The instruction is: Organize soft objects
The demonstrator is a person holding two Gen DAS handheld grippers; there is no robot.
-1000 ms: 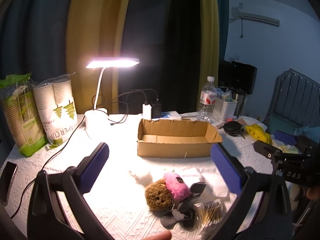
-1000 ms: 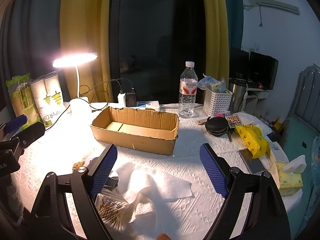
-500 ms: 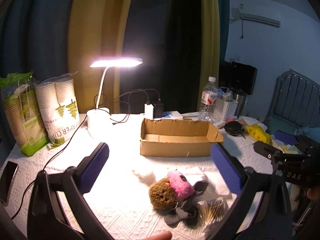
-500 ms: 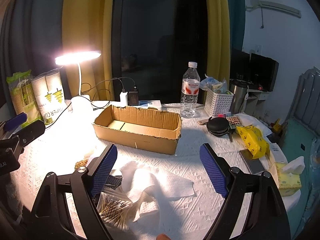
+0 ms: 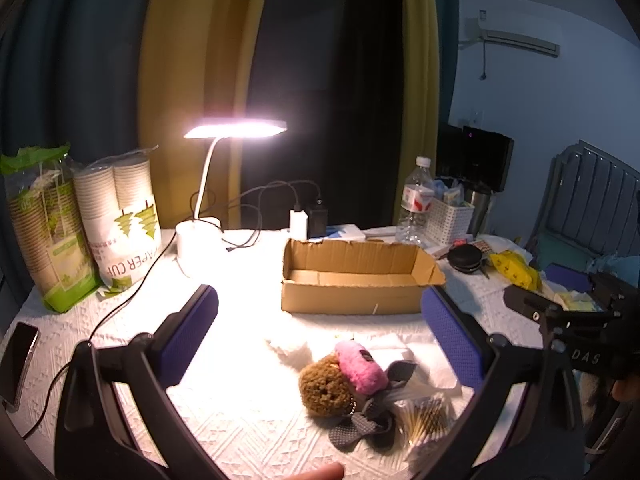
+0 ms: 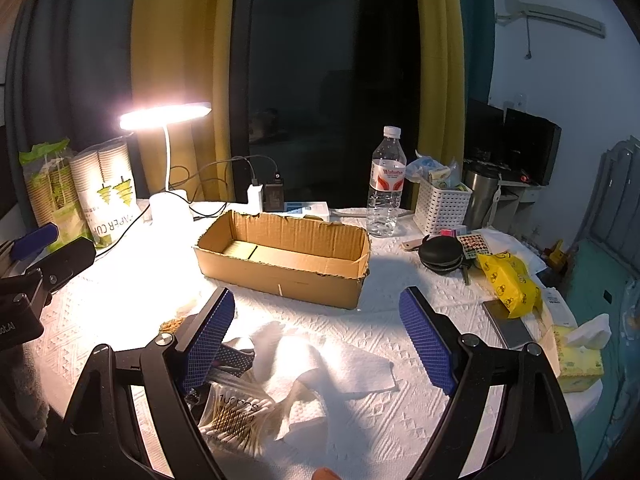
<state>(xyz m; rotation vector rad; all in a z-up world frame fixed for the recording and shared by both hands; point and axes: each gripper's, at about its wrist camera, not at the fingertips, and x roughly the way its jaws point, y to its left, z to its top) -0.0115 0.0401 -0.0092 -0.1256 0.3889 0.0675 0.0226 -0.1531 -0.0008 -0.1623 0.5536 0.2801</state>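
Both claws empty, jaws spread wide, hovering above the table; nothing picked yet. Step in hand, as I judge it: choose 1 soft item from the pile and approach it.

Left gripper (image 5: 320, 336): blue pads apart. Pile sits low between its fingers, toward the right pad: brown round fuzzy sponge (image 5: 325, 387) touching the pink plush roll (image 5: 360, 366), which leans on top of it; grey mesh fabric strap (image 5: 362, 426) tangled under and in front of both; clear plastic bag of cotton swabs (image 5: 426, 420) just beside, right. Small white fluffy wad (image 5: 290, 350) just behind the sponge.

Right gripper (image 6: 318, 340): pads apart, empty. Crumpled white paper tissue sheet (image 6: 332, 364) lies below, between its fingers; swab bag by the left pad.

Open brown cardboard box (image 5: 360, 280), empty, stands beyond the pile, apart from it; likely the target.

To do it well: go for the pink roll first, since it is on top. Drop the left claw straight down, straddle the roll across its short side, and close gently since plush squashes. Watch the strap, which may drag along with it. Lift clear before moving to the box.
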